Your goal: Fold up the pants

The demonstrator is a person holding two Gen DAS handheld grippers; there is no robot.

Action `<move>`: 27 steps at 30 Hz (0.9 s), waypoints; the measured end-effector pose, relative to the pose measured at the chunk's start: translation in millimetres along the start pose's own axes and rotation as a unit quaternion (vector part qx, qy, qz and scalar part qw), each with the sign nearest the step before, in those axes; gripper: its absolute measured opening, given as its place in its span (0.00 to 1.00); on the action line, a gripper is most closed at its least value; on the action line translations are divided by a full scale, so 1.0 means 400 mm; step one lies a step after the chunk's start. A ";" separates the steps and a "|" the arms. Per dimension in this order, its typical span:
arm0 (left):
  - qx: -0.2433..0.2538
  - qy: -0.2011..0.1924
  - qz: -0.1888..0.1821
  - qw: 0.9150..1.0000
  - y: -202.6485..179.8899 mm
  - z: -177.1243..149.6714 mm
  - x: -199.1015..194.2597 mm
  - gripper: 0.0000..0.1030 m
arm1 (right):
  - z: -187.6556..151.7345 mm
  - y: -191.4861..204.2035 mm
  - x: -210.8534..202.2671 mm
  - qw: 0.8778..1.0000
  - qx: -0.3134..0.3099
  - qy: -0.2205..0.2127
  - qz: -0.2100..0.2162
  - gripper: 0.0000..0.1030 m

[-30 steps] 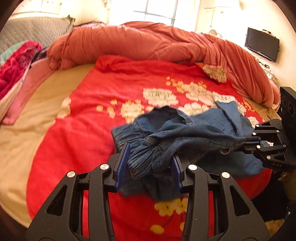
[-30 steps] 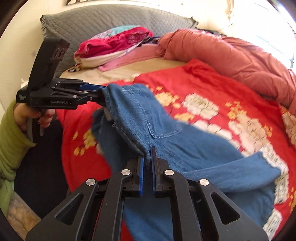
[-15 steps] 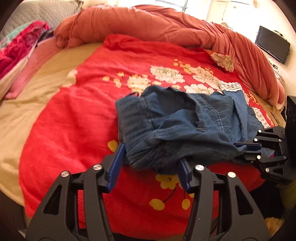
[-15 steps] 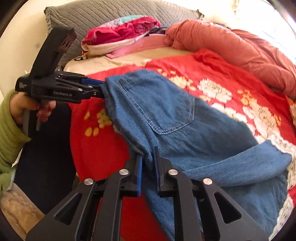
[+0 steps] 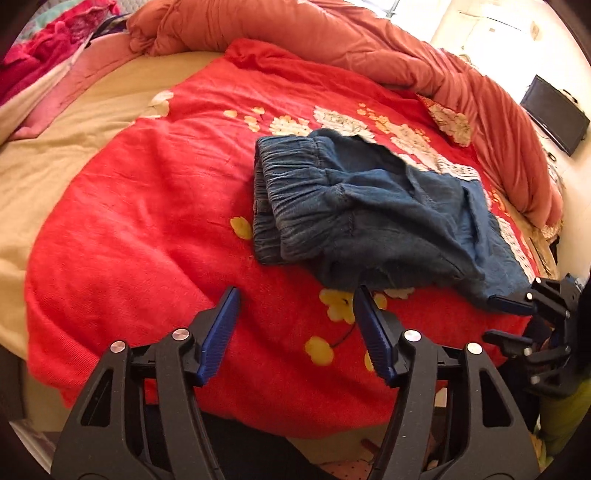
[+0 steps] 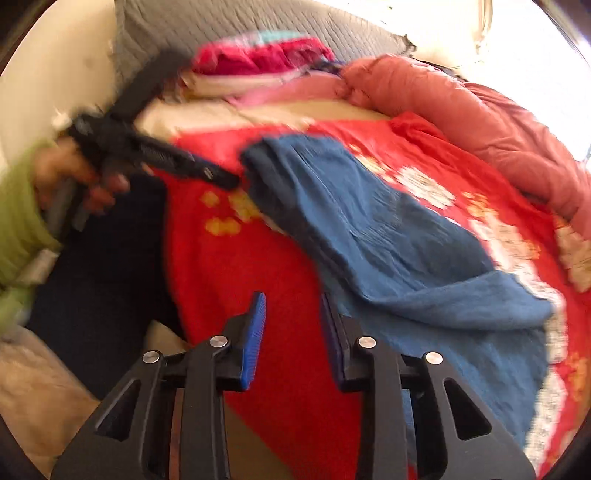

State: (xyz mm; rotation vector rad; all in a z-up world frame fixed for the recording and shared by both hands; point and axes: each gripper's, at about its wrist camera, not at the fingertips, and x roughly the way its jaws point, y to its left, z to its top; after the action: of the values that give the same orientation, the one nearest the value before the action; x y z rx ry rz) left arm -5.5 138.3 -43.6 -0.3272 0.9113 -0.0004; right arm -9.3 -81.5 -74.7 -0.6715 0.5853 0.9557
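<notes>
Blue denim pants (image 5: 369, 206) lie folded on the red flowered blanket (image 5: 147, 206), elastic waistband to the left. They also show in the blurred right wrist view (image 6: 388, 236). My left gripper (image 5: 295, 295) is open and empty, just short of the pants' near edge. My right gripper (image 6: 291, 299) is open and empty beside the pants' near edge; in the left wrist view it sits at the right (image 5: 517, 317), one finger touching the cloth. The left gripper also shows in the right wrist view (image 6: 225, 179).
An orange quilt (image 5: 369, 44) is heaped along the far side of the bed. Pink and red clothes (image 6: 258, 59) lie against a grey headboard (image 6: 258, 22). A beige sheet (image 5: 55, 155) shows at the left. A dark screen (image 5: 554, 114) hangs on the wall.
Both grippers have opened and let go of the pants, which now lie on the blanket. Both grippers have drawn back toward the near edge of the bed.
</notes>
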 end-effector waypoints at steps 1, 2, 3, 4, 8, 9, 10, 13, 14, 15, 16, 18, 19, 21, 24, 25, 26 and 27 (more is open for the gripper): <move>0.000 -0.002 -0.001 1.000 -0.002 0.004 0.004 0.52 | -0.003 0.000 0.008 1.000 -0.009 0.003 -0.017 0.25; 0.000 -0.004 -0.003 1.000 -0.006 0.012 0.010 0.52 | -0.007 0.002 0.015 1.000 -0.015 0.005 -0.026 0.24; 0.000 -0.004 -0.001 1.000 -0.008 0.019 0.019 0.52 | -0.008 0.002 0.023 0.999 -0.022 0.007 -0.036 0.24; -0.001 -0.005 -0.001 1.000 -0.009 0.025 0.024 0.52 | -0.007 0.005 0.031 0.998 -0.034 0.008 -0.048 0.24; -0.015 -0.012 0.003 1.000 0.001 0.056 0.044 0.37 | -0.007 -0.009 0.057 0.995 -0.045 0.008 -0.083 0.20; -0.018 -0.014 0.004 1.000 0.009 0.063 0.046 0.29 | -0.006 -0.018 0.064 0.995 -0.044 0.010 -0.091 0.11; -0.023 -0.014 -0.004 1.000 0.012 0.066 0.046 0.28 | -0.006 -0.027 0.071 0.995 -0.044 0.011 -0.094 0.04; -0.028 -0.020 -0.014 0.999 0.020 0.071 0.023 0.27 | -0.004 -0.072 0.062 0.999 0.002 0.005 -0.052 0.01; -0.023 -0.024 -0.009 0.999 0.018 0.071 0.014 0.27 | 0.000 -0.083 0.049 0.999 0.021 -0.003 -0.027 0.01; -0.017 -0.026 -0.006 1.000 0.014 0.067 0.003 0.27 | 0.002 -0.094 0.031 0.999 0.041 -0.015 0.002 0.01; -0.014 -0.026 -0.009 1.000 0.013 0.063 -0.007 0.27 | 0.002 -0.103 0.011 0.997 0.060 -0.027 0.034 0.01; -0.009 -0.024 -0.011 1.000 0.014 0.046 -0.027 0.27 | -0.001 -0.112 -0.021 0.992 0.084 -0.043 0.082 0.01; -0.007 -0.021 -0.009 1.000 0.017 0.038 -0.030 0.27 | -0.006 -0.115 -0.024 0.991 0.088 -0.042 0.091 0.01; -0.010 -0.012 -0.001 1.000 0.030 0.019 -0.028 0.27 | -0.013 -0.117 -0.012 0.991 0.091 -0.030 0.098 0.01; -0.018 -0.004 0.000 1.000 0.041 0.000 -0.021 0.27 | -0.031 -0.098 0.027 0.994 0.072 0.008 0.088 0.02; -0.019 -0.007 0.000 1.000 0.042 0.002 -0.027 0.27 | -0.031 -0.089 0.027 0.994 0.071 0.010 0.088 0.04; -0.019 -0.011 0.000 1.000 0.041 0.003 -0.037 0.27 | -0.020 -0.086 0.019 0.993 0.072 0.005 0.093 0.04; -0.018 -0.020 0.002 1.000 0.038 0.007 -0.059 0.27 | -0.014 -0.088 0.004 0.993 0.069 -0.005 0.092 0.05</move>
State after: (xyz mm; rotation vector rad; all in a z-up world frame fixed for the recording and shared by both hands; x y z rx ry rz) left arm -20.1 156.9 -27.9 -0.3582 0.8724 0.0268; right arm 21.5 -99.1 -70.7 -0.4945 0.7080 1.0779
